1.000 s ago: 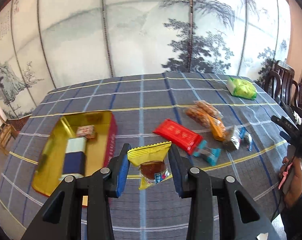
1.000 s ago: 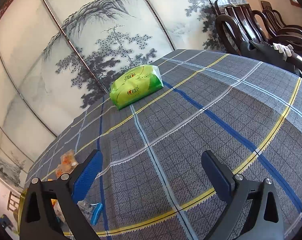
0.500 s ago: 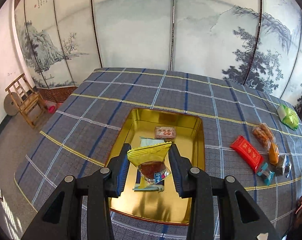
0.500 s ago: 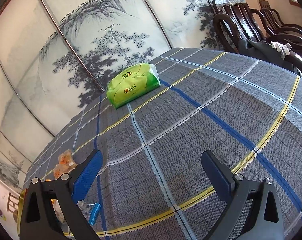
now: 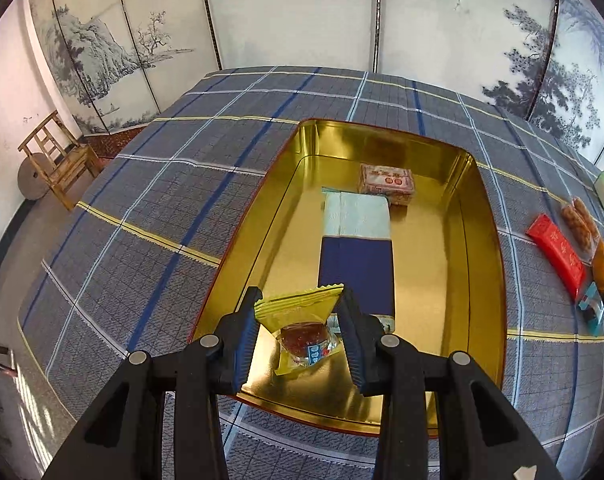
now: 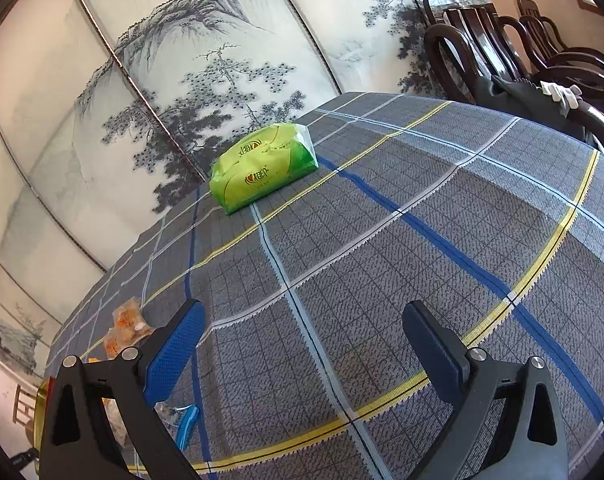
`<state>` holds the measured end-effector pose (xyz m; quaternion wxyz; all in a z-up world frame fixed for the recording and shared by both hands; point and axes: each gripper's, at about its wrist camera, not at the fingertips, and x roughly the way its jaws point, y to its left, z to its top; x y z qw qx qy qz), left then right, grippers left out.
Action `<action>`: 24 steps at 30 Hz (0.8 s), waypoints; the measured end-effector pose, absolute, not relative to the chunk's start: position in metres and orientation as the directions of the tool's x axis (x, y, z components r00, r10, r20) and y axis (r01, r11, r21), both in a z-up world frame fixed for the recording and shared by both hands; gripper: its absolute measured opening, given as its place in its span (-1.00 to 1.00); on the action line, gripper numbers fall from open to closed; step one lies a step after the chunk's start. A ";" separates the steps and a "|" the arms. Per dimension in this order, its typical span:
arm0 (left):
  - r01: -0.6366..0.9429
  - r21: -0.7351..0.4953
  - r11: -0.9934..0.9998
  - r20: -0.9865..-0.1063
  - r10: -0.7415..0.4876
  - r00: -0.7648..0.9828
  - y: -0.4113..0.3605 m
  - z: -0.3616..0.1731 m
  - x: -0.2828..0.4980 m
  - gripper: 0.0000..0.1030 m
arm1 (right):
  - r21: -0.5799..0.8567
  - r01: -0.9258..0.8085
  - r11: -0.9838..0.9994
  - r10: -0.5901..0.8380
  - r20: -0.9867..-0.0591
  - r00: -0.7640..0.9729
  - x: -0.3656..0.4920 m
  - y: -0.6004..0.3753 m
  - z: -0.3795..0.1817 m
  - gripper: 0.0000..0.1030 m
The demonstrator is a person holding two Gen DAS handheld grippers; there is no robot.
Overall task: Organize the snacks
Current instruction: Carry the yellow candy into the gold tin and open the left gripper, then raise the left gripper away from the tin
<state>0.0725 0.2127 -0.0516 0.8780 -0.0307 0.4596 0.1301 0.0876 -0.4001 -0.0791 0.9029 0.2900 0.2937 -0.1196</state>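
Note:
My left gripper [image 5: 300, 312] is shut on a yellow snack packet [image 5: 302, 328] with a dark filling and holds it above the near end of the gold tin tray [image 5: 486, 280]. Inside the tray lie a white and navy pack [image 5: 356, 248] and a small pink box [image 5: 387, 178]. My right gripper [image 6: 302, 336] is open and empty, low over the plaid tablecloth. A green packet [image 6: 262, 166] lies ahead of it, far off. Orange snack bags [image 6: 126, 328] lie to its left.
A red packet [image 5: 556, 250], orange snack bags [image 5: 582, 220] and small blue wrapped sweets [image 5: 592, 308] lie right of the tray. Dark wooden chairs [image 6: 522, 52] stand past the table's right edge. A small wooden chair [image 5: 58, 156] stands on the floor at left. Painted screens back the table.
My left gripper has carried the yellow packet leftward from the open tablecloth to over the tray, then closer and lower to it. My right gripper has barely moved.

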 end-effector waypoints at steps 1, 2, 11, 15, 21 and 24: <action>-0.254 0.071 0.965 -0.819 0.202 0.537 0.214 -0.055 0.073 -0.33 | 0.453 0.386 0.803 -0.045 -0.600 0.799 0.088 -0.400 -0.079 0.92; -0.255 0.076 0.964 -0.823 0.205 0.530 0.214 -0.058 0.073 -0.33 | 0.453 0.386 0.803 -0.045 -0.600 0.798 0.088 -0.400 -0.079 0.92; -0.267 0.101 0.958 -0.829 0.229 0.509 0.218 -0.072 0.073 -0.32 | 0.453 0.386 0.804 -0.045 -0.601 0.798 0.088 -0.401 -0.078 0.92; -0.261 0.124 0.957 -0.823 0.246 0.512 0.215 -0.075 0.073 -0.32 | 0.454 0.388 0.802 -0.046 -0.601 0.798 0.088 -0.401 -0.078 0.92; -0.259 0.127 0.957 -0.808 0.252 0.533 0.217 -0.077 0.073 -0.29 | 0.453 0.390 0.801 -0.048 -0.601 0.798 0.087 -0.403 -0.081 0.92; -0.254 0.098 0.962 -0.789 0.231 0.570 0.219 -0.075 0.069 0.09 | 0.452 0.393 0.801 -0.050 -0.604 0.796 0.087 -0.403 -0.082 0.92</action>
